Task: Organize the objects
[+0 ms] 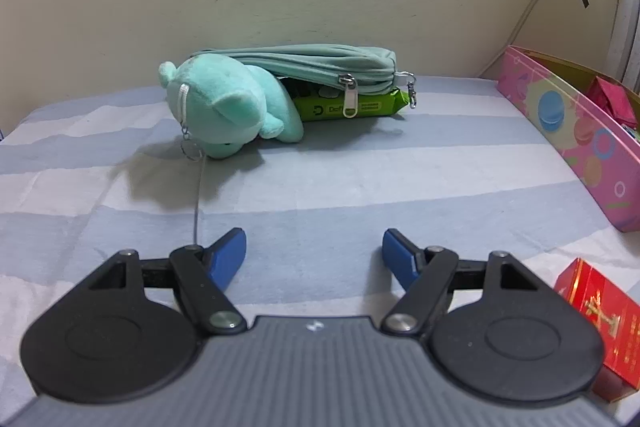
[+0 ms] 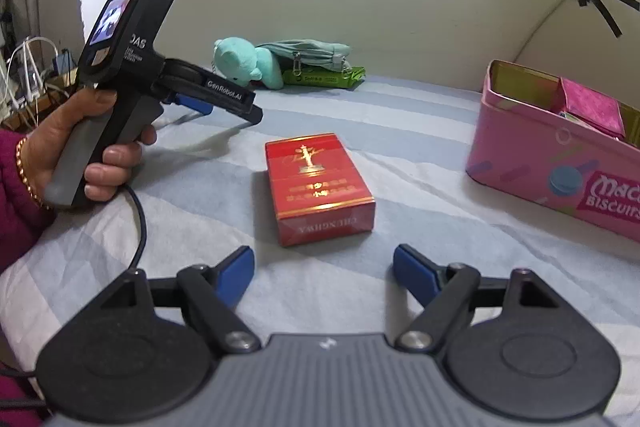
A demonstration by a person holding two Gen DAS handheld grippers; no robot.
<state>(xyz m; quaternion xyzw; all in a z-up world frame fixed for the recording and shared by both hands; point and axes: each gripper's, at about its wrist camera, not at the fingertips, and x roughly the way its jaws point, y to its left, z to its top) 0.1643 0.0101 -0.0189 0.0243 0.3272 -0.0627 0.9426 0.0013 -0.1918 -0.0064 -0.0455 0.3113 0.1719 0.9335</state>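
A red cigarette pack [image 2: 318,187] lies flat on the striped bedsheet, just ahead of my right gripper [image 2: 323,273], whose blue jaws stand open with nothing between them. The same pack [image 1: 596,327] shows at the right edge of the left wrist view. My left gripper [image 1: 314,257] is open and empty over the sheet. Farther back lie a mint plush toy [image 1: 228,103], a mint zip pouch [image 1: 316,67] and a green packet [image 1: 360,109] under the pouch. The left gripper [image 2: 224,103] also appears in the right wrist view, held by a hand [image 2: 92,151].
A pink biscuit tin [image 2: 560,163] stands open at the right, with pink packets inside; its side [image 1: 568,131] shows in the left wrist view too. A cream wall with black tape and a white cable runs behind. Cables and clutter sit at the far left.
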